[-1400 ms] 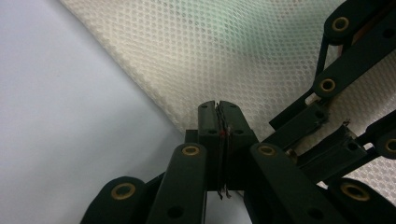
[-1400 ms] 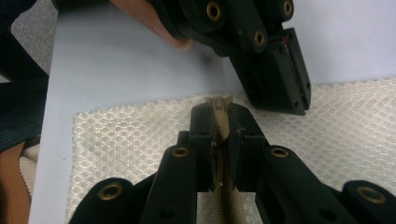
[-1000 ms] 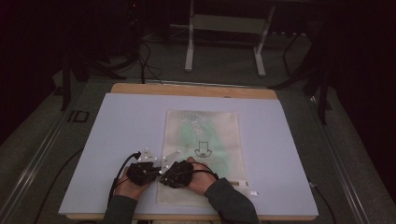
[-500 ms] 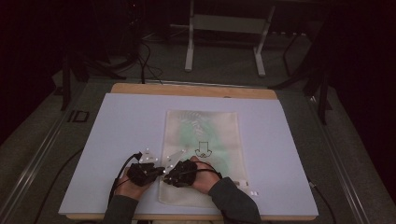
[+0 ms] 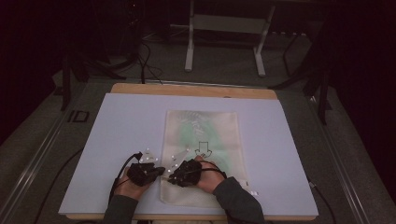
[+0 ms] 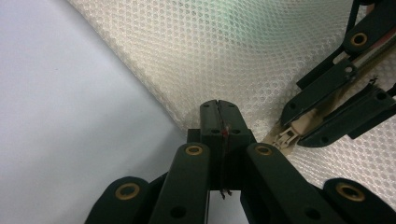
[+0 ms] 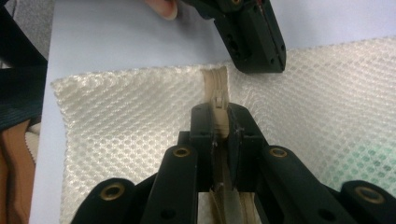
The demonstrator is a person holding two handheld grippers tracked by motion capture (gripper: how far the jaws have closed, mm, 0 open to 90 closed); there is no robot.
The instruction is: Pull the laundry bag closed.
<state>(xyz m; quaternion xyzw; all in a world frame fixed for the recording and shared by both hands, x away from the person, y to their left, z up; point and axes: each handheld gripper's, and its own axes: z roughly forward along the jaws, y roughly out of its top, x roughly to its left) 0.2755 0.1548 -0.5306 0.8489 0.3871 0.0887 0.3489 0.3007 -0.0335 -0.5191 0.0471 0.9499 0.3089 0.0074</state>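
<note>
A cream mesh bag (image 5: 205, 126) with something green inside and a black arrow print lies flat on the white board (image 5: 121, 130). Both grippers meet at its near left corner. My left gripper (image 6: 218, 109) is shut on the bag's edge (image 6: 210, 56); in the high view it sits at the bag's left side (image 5: 159, 170). My right gripper (image 7: 219, 112) is shut on the beige zipper pull (image 7: 218, 100), just right of the left one (image 5: 170, 177). The left gripper view has the right gripper (image 6: 299, 128) holding the zipper pull (image 6: 286, 136). The left gripper (image 7: 259, 65) rests on the mesh (image 7: 116, 116) just beyond the zipper.
The board lies on a wooden table (image 5: 187, 89). A small white tag (image 5: 252, 192) lies near the bag's front right corner. A metal stand (image 5: 224, 28) and cables (image 5: 144, 60) are on the floor behind the table.
The right gripper has crept slightly to the right along the bag's near edge. The left gripper has stayed put.
</note>
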